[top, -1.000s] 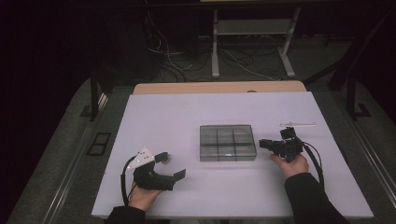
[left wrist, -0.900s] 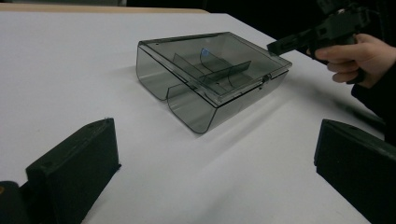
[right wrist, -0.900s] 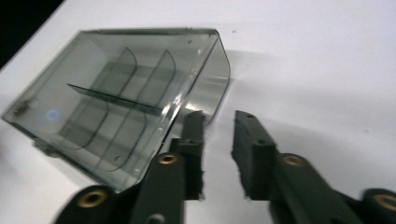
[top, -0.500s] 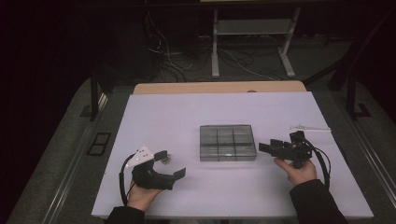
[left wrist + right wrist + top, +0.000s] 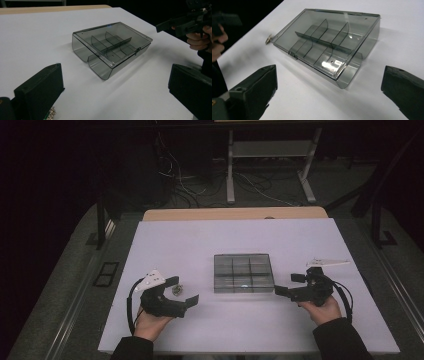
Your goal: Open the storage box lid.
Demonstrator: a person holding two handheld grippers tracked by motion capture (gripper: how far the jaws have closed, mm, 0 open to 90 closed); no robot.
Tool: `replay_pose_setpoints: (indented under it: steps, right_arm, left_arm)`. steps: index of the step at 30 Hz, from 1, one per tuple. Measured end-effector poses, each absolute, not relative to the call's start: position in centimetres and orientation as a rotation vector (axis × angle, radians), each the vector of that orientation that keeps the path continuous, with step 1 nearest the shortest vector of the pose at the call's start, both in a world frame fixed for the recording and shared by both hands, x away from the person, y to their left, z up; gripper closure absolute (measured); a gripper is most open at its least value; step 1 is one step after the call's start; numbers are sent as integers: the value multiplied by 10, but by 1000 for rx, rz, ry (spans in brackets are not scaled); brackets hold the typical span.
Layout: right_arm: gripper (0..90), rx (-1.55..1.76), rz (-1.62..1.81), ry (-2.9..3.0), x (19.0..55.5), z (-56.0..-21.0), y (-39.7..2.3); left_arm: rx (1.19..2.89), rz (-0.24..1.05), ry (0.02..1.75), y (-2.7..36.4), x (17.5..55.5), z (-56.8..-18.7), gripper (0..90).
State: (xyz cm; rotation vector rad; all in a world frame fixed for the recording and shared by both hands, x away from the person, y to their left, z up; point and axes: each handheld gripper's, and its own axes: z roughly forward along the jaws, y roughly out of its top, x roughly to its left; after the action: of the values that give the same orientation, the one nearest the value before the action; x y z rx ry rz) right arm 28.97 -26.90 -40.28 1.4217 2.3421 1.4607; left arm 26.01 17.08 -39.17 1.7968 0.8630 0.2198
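Two open claws flank a closed compartment box

Two claws sit at either side of a smoked, see-through plastic organiser box point(image 5: 243, 273) that lies flat near the middle of the white counter point(image 5: 200, 240). Its lid is down, its latch is on the side toward the person, and thin dividers inside split it into small compartments, none of which shows any contents.

At the left, the left claw point(image 5: 182, 292) rests low over the counter in the person's left hand point(image 5: 150, 322), pointing across toward the box and well apart from it. Its jaws stand wide apart with nothing between them; in the left gripper view the box lies beyond the gap. A small metallic object point(image 5: 176, 290), too small to make out, lies on the counter just beside this claw.

At the right, the right claw point(image 5: 289, 284) is held in the right hand point(image 5: 322, 307), near the box's right edge yet not touching it. Its jaws have just been opening and now stand wide, empty, with the box ahead of them in the right gripper view. A slim white strip point(image 5: 327, 263) lies on the counter just behind this claw
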Motion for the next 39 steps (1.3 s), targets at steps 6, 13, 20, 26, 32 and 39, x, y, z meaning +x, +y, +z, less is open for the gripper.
replay_pose_setpoints:
  steps: [6, 13, 20, 26, 32, 39]
  right_arm:
    - [4, 1343, 1397, 2414, 292, -407, -264]
    - [5, 1302, 1366, 2447, 295, -411, -262]
    - [157, 1221, 1295, 2519, 298, -416, -259]
    - [461, 1212, 1219, 2545, 299, -419, -256]
    - [704, 1216, 1191, 2531, 298, -419, -255]
    - [885, 1191, 1168, 2536, 298, -419, -255]
  left_arm:
    - [1798, 209, 858, 170, 269, -389, 0]
    - [1823, 201, 847, 168, 278, -385, 0]
    - [1869, 202, 795, 159, 289, -381, 0]
    - [1902, 215, 772, 154, 297, -376, 0]
    - [1915, 226, 769, 151, 306, -378, 0]
    - [1933, 249, 749, 148, 314, -386, 0]
